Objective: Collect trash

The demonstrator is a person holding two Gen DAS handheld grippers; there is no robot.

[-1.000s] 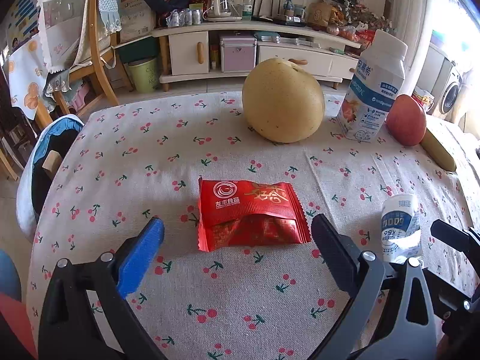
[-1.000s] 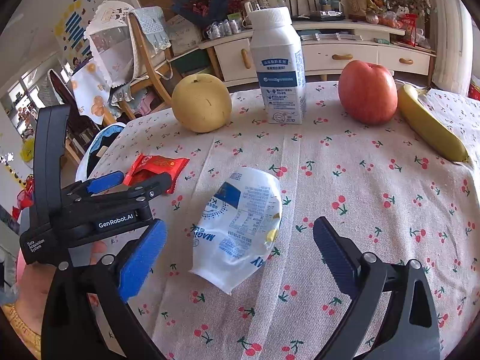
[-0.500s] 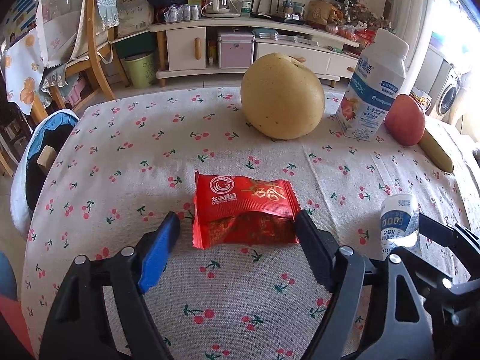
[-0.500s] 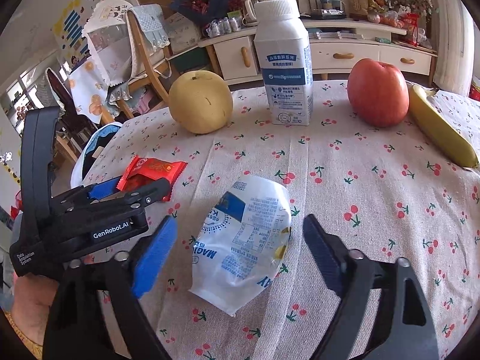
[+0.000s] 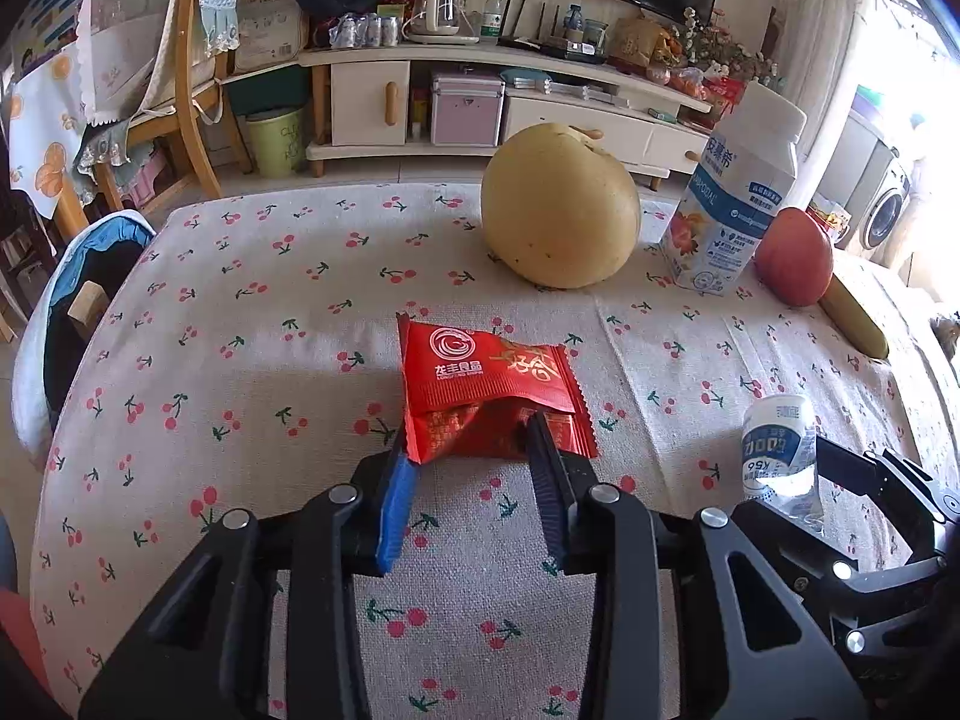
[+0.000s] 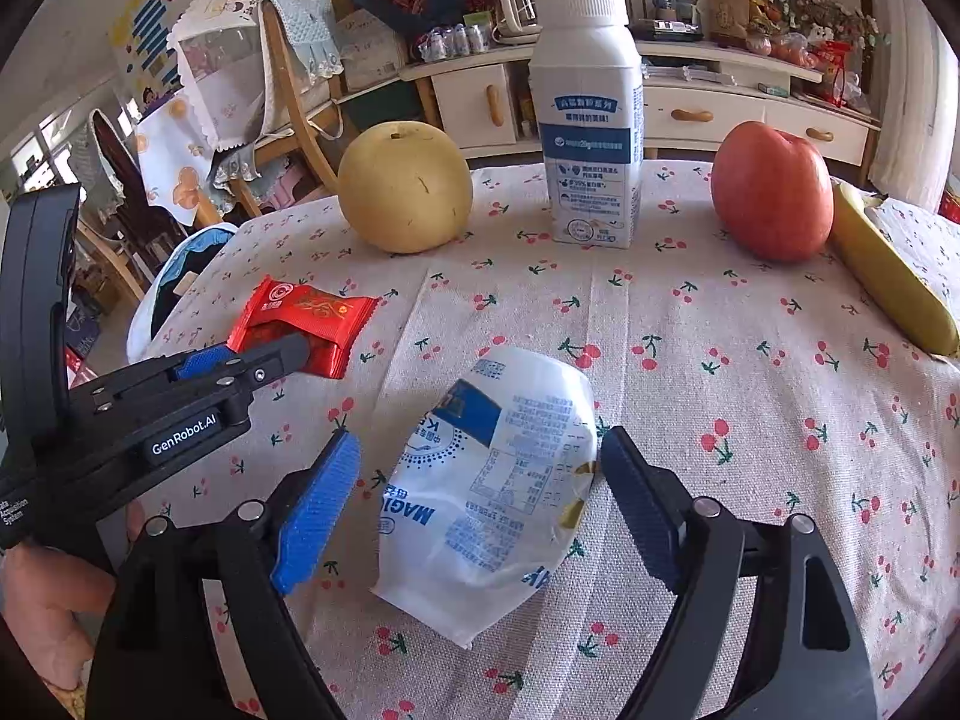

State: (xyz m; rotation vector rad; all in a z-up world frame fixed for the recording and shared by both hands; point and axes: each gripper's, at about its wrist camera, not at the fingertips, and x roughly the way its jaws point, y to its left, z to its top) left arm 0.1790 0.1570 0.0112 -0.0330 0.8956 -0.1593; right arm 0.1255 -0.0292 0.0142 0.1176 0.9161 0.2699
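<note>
Trouble could come from the thin grip on the red snack wrapper [image 5: 489, 396]. The left gripper [image 5: 471, 462] pinches only the near edge of it, and the wrapper puckers up between the jaws. The foil looks slick and light, so it may slide out or tear if it is pulled up fast. The rest of the wrapper lies flat on the cherry tablecloth [image 5: 252, 324], so the lift has not begun.

The white milk pouch [image 6: 489, 480] may be harder. It is soft and puffy and lies between the jaws of the right gripper [image 6: 480, 486], which stand wide apart with a small gap on each side. If they close too low they may snag the cloth. If they close too high the pouch may squish and pop out.

The pear [image 6: 405, 186], the milk bottle [image 6: 588, 120], the apple [image 6: 771, 189] and the banana [image 6: 888, 276] stand at the far side, well apart from both grippers. They look like food to keep, not trash.

The left gripper lies low and almost flat to the table, pointing at the pear. The right gripper sits just beside it, tipped down over the pouch. A hand [image 6: 54, 606] shows under the left gripper.
</note>
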